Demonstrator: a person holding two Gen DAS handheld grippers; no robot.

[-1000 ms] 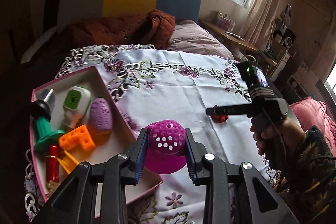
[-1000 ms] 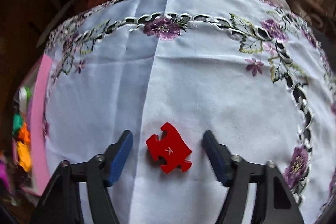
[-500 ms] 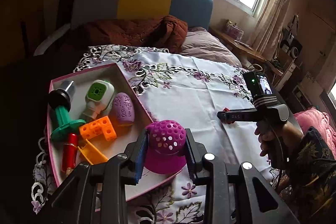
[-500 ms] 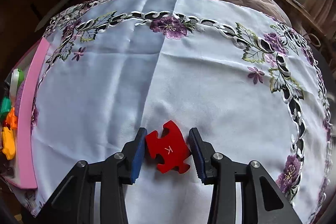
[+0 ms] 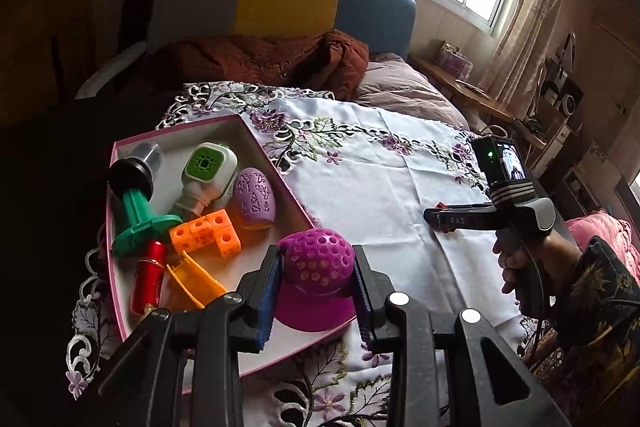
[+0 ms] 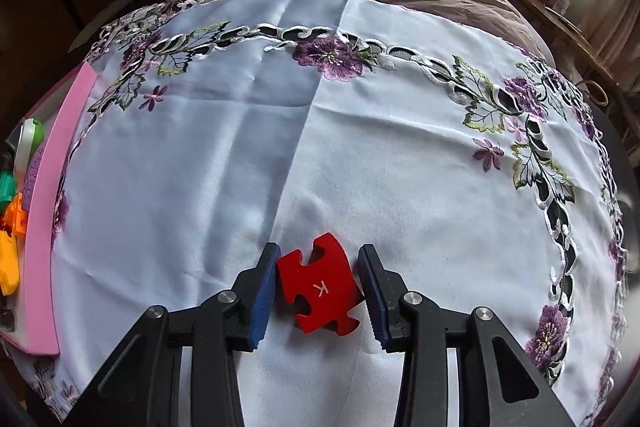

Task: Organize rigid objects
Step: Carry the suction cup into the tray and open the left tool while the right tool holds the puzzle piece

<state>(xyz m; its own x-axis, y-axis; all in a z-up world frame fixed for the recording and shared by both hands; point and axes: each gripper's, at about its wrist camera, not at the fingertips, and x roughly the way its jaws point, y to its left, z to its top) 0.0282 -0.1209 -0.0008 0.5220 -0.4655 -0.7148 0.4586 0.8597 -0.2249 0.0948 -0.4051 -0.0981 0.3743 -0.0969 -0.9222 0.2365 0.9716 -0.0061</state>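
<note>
Room: bedroom, with a white flowered cloth (image 6: 224,155) spread on the bed so toys lie flat.
Box: my pink box (image 5: 276,163) sits at the cloth's left edge; toys go in there.
Left gripper (image 5: 314,291): I squeeze the purple ball toy (image 5: 316,271) over the box's near corner, ready to drop it in.
Right gripper (image 6: 318,281): my jaws are closing on the red puzzle piece (image 6: 320,285), pads at both its sides.
Piece: flat on the cloth, well apart from the box.
Pointing: its long way runs away from me; the K faces up.
</note>
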